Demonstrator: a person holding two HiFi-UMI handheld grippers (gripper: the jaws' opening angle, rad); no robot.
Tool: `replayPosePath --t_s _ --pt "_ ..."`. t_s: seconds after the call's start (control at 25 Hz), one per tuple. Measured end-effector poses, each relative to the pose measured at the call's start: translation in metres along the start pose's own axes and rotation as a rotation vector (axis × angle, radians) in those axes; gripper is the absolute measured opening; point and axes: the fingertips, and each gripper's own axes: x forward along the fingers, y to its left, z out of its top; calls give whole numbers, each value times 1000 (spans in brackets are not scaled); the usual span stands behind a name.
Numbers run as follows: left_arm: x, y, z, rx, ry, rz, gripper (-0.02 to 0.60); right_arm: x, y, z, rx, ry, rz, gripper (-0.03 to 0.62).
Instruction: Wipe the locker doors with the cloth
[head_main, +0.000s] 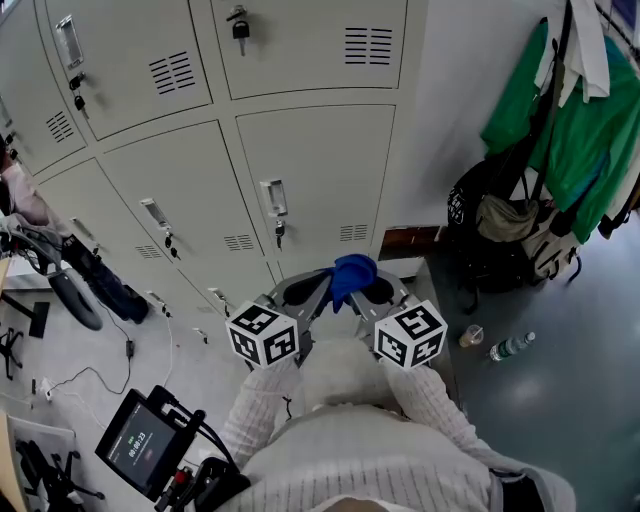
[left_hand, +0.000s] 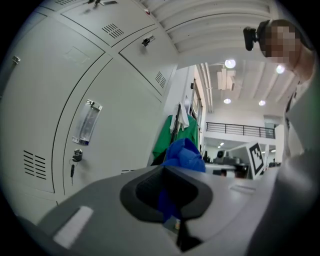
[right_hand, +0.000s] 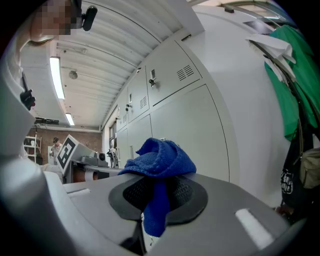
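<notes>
L hand-held gripper (left_hand: 169, 197) & R hand-held gripper (right_hand: 157, 197) both clamp cloth (right_hand: 161, 157).

Cloth (head_main: 354, 271) in left gripper (head_main: 312, 292) and right gripper (head_main: 378, 291); lockers (head_main: 318, 165) ahead; jackets (head_main: 562, 135) right.

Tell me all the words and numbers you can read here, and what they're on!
"00:09:23", as best it reads: on the screen low in the head view.
White print on the black bag: too blurred to read.
Bottle label: too small to read.
Gripper cubes: square patterns only, no words.
</notes>
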Motion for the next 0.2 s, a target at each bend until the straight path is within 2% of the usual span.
replayPosePath --t_s 0.2 --pt "9 -5 0 9 10 -22 6 -7 -9 3 -34 -1 -34 49"
